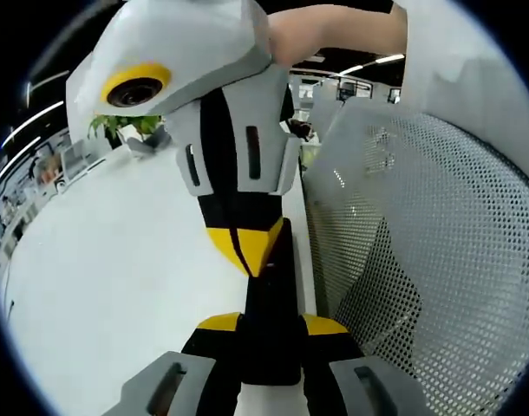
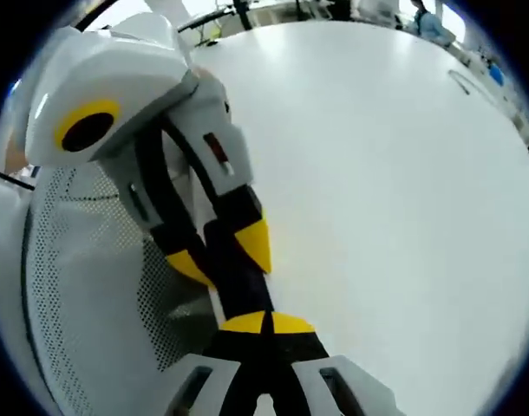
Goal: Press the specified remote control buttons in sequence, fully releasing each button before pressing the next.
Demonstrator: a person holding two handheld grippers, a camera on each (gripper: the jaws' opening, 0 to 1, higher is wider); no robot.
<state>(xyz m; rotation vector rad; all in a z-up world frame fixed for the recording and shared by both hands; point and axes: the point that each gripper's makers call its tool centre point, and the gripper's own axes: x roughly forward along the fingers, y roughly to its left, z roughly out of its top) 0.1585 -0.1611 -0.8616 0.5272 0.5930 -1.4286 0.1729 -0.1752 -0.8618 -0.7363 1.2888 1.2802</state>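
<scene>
Remote control (image 1: 269,338), a slim black bar, is clamped between the yellow-tipped jaws of the left gripper (image 1: 271,325) and is held over the edge of the white counter (image 1: 117,260). The jaws of the right gripper (image 1: 247,247) are brought together tip to tip, and their joined point is set against the far end of the remote control. In the right gripper view, the right gripper (image 2: 266,322) is seen with nothing between its jaws, and its tips meet the remote control (image 2: 234,277), which is gripped by the left gripper (image 2: 221,256). A white perforated chair back (image 1: 438,243) is seen just beside the counter (image 2: 377,173). A green plant (image 1: 126,126) is placed at the counter's far end.
</scene>
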